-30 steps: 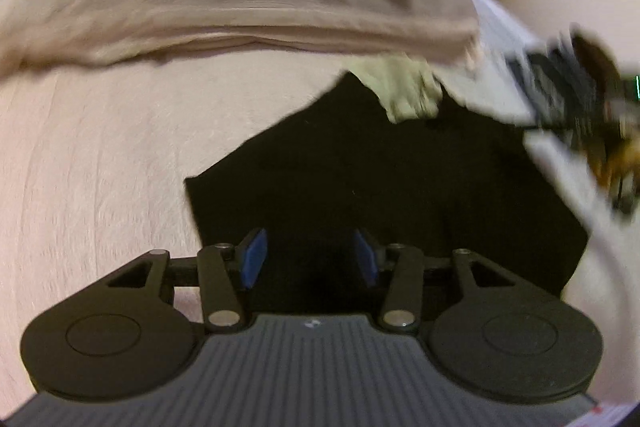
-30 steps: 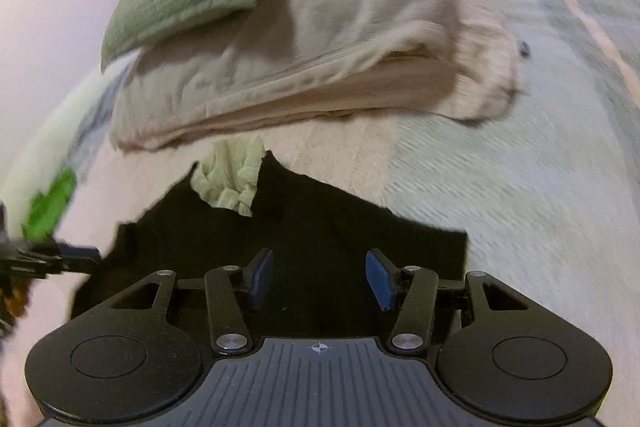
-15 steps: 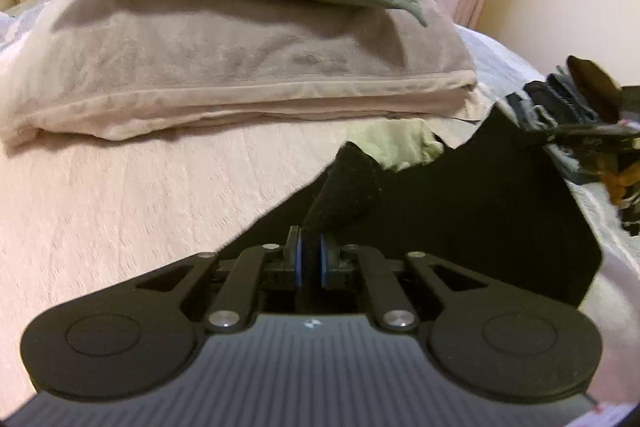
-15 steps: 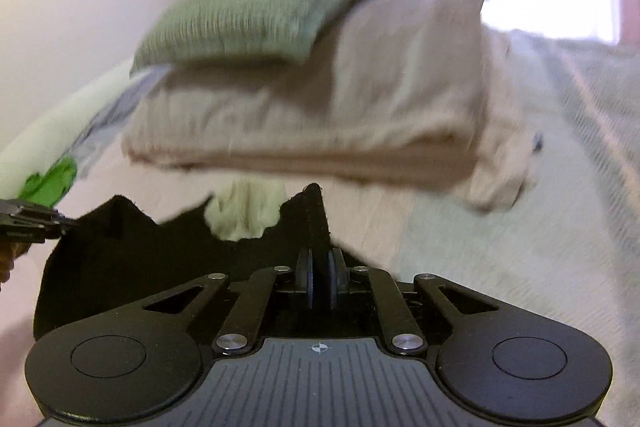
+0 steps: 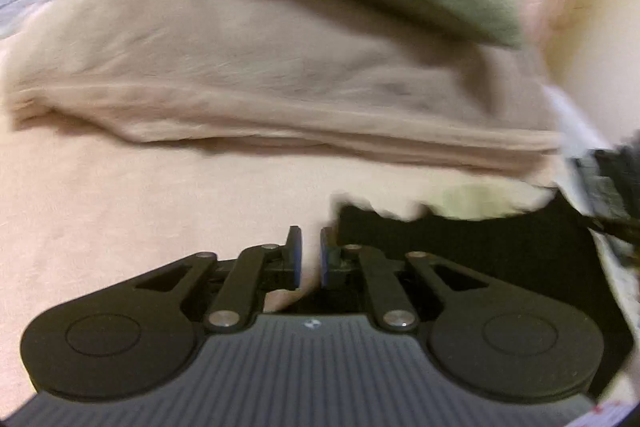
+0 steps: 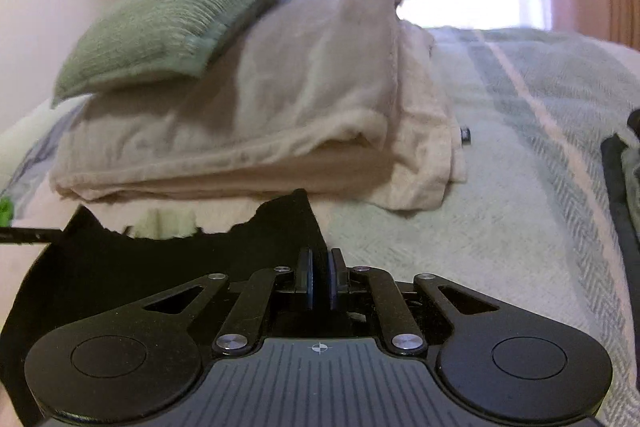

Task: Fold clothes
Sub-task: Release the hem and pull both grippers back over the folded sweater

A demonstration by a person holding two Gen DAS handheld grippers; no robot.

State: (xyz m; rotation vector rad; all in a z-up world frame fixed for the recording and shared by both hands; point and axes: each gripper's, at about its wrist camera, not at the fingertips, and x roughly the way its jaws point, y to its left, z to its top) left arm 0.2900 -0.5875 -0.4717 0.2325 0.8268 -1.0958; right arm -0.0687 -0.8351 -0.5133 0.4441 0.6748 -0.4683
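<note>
A black garment (image 6: 160, 267) lies spread across the middle of a bed (image 5: 120, 207), lifted at its near edge, with its long axis running side to side between the two claws. It stretches left from the right claw (image 6: 320, 279) and right from the left claw (image 5: 310, 259). The right claw is clenched on a corner of the cloth, which rises in a soft peak just beyond its blue pads. The left claw is nearly closed. Pink sheet shows through the slit at its tips and the cloth's edge starts at its right finger, so the blurred view does not settle whether it has a pinch. Any fold likely turns on that sideways stretch, with both claws at the near hem and the far hem towards the bedding pile. The fabric looks matte, limp and thin, with a ragged far outline. A crumpled pale green cloth (image 6: 168, 221) touches that far edge. Beyond it sits a thick folded beige blanket (image 6: 260, 107), soft and creased, topped by a ribbed green cushion (image 6: 180, 23). The bed is pink on the left claw's side. A grey-green herringbone cover (image 6: 500, 187) lies on the right claw's side, and a bright curtained window stands behind.
</note>
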